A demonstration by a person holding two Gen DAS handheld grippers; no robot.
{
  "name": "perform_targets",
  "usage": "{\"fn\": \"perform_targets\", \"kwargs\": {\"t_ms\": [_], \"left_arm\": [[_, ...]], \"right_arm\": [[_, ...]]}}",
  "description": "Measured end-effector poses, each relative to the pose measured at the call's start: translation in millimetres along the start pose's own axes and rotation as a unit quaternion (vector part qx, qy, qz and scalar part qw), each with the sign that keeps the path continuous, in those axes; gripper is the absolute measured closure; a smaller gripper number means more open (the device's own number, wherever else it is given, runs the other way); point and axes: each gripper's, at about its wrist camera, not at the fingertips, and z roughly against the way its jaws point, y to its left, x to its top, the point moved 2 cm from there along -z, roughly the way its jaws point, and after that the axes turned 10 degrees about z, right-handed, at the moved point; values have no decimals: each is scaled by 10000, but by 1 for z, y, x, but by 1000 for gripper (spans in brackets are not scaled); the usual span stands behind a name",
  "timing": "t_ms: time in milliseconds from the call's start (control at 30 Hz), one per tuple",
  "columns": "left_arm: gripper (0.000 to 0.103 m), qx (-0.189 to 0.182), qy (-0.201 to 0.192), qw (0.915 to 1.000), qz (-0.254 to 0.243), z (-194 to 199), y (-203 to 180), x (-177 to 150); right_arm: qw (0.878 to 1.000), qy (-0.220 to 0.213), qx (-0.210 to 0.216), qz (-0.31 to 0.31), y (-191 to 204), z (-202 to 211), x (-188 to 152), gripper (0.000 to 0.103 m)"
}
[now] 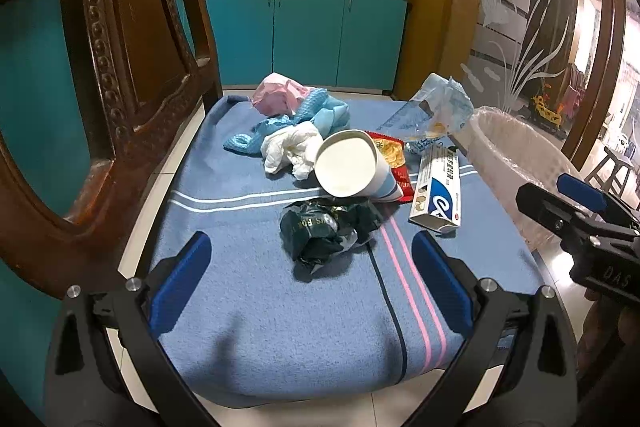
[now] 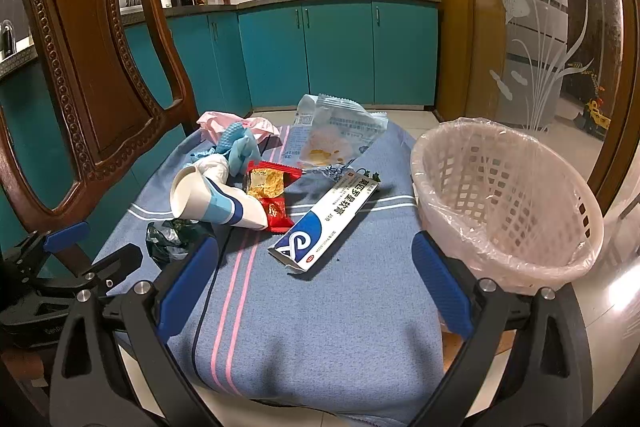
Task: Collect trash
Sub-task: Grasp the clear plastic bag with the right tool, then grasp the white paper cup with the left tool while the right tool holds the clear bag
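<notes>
Presently: both jaws wide open and holding nothing, left gripper [image 1: 311, 275] low over the near edge of the blue cloth [image 2: 320, 327], right gripper [image 2: 316, 279] beside it toward the right edge. Trash clustered mid-cloth toward the far edge: crumpled dark wrapper [image 1: 328, 235] nearest, tipped paper cup [image 2: 208, 201] on its side touching a red snack packet [image 2: 272, 199], white tissue [image 1: 290, 149], toothpaste box [image 2: 324, 223], clear plastic bag [image 2: 340, 137] at the far edge. Lined white basket [image 2: 508, 203] off the right edge, just beside the cloth.
</notes>
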Motion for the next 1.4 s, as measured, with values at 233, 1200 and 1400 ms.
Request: {"fn": "perform_targets", "kwargs": {"t_ms": [233, 1200, 1400], "left_arm": [[3, -35, -6, 10000, 59, 0, 0, 2], [3, -421, 42, 9986, 309, -57, -4, 42], [3, -623, 194, 9979, 37, -81, -22, 46]], "right_arm": [[9993, -343, 8, 129, -11, -21, 26, 8], [9903, -898, 546, -913, -68, -18, 77, 73], [9894, -927, 574, -963, -64, 12, 60, 73]]}}
